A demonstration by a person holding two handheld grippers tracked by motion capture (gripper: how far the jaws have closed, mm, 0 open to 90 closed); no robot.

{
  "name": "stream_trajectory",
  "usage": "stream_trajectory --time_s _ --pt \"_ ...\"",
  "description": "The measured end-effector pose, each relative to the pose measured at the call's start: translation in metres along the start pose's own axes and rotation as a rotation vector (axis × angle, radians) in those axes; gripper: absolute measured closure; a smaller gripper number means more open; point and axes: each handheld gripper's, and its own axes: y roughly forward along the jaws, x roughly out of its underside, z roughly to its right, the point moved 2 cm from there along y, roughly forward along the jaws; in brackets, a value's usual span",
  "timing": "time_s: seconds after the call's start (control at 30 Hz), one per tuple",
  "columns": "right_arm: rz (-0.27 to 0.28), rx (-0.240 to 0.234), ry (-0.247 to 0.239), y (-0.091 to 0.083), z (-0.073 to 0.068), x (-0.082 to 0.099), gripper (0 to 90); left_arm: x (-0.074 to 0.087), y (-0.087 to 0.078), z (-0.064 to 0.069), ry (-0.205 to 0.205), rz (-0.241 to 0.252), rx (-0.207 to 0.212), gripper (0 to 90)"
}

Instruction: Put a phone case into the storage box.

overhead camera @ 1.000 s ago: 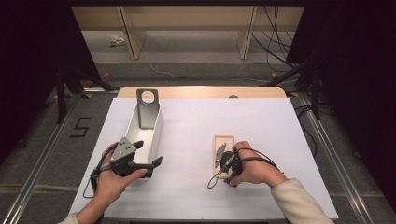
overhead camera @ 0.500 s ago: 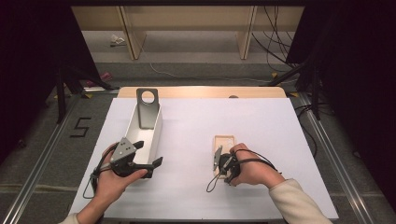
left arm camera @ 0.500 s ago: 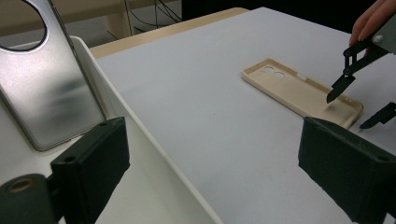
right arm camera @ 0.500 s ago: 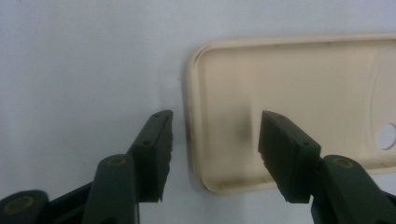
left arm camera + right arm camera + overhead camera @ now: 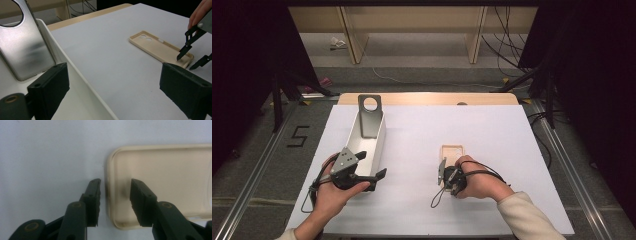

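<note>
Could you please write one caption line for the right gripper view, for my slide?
The right tool straddles the edge of a beige phone case lying on the white table, its jaws closing, not yet pressing.

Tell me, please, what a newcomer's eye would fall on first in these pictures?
Probably the beige phone case lying open side up on the white table, with the right tool straddling its near edge, jaws just closing. Next, the white tray at the left, a silver phone propped inside.
</note>
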Motion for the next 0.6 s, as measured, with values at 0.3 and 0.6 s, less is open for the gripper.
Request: stream_trajectory --time_s 0.3,0.6 --pt "0.001 -0.024 -0.012 0.0003 0.0000 -0.0008 70.7 0.0002 0.0003 0.0009 0.002 -0.003 0.004 8.7" --pt "-0.017 -0.017 -0.024 -0.0005 -0.0007 -0.0015 79.6 0.0000 0.0002 0.0009 0.003 -0.003 0.006 8.8"
